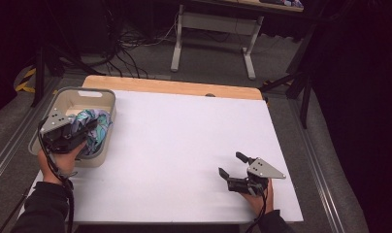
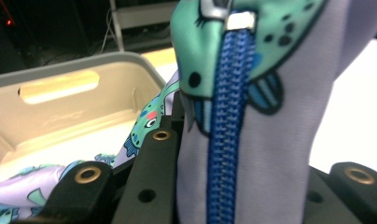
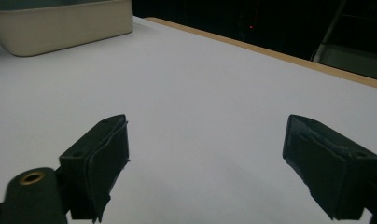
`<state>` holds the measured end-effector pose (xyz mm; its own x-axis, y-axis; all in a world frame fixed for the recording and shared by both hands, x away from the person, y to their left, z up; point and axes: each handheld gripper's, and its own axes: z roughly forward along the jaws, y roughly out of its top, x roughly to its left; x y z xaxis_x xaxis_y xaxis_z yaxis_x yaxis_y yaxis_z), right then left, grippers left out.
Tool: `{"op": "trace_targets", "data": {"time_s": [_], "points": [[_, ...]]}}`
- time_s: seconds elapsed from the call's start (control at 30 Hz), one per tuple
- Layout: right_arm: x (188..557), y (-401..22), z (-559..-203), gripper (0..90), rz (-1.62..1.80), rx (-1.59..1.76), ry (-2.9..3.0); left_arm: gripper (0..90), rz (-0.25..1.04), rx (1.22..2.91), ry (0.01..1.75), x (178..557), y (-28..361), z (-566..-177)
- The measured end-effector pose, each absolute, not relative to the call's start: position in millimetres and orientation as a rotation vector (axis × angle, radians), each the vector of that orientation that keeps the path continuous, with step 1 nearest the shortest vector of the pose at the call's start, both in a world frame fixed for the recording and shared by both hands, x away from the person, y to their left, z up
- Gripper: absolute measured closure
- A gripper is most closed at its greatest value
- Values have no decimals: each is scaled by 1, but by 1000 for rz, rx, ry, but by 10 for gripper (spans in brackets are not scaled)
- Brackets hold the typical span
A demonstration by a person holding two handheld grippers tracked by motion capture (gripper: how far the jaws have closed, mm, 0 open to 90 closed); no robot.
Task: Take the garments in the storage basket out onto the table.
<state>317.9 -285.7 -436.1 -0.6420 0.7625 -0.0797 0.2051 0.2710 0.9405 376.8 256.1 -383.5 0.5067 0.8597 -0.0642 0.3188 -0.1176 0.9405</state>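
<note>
Your left gripper (image 1: 82, 130) had clamped onto the patterned garment (image 2: 252, 140) in the grey bin (image 1: 103, 94) at the table's left edge, its jaws pinching the fabric beside the blue zipper (image 2: 228, 121). The likeliest trouble from there, as I judged it, was the pinch: you held a thin fold next to the zipper, so a quick lift could let the slick cloth slide out, or the trailing part could snag on the bin's rim and drag the light bin across the white table (image 1: 184, 145). The rest of the garment lay bunched in the bin's near half; the far half looked bare, with a handle slot (image 2: 59, 87) in the wall. Your right gripper (image 1: 232, 165) rested well apart on the table, its jaws spread wide with nothing between them.
</note>
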Motion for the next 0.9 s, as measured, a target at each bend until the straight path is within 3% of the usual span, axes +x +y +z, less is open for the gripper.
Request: {"op": "trace_targets", "data": {"time_s": [0.2, 0.9], "points": [[319, -288, -435, 152, 1379, 877, 2013, 814, 626, 1577, 976, 372, 250, -372], [320, -291, -435, 160, 1382, 902, 2000, 818, 578, 1534, 726, 369, 173, -327]]}}
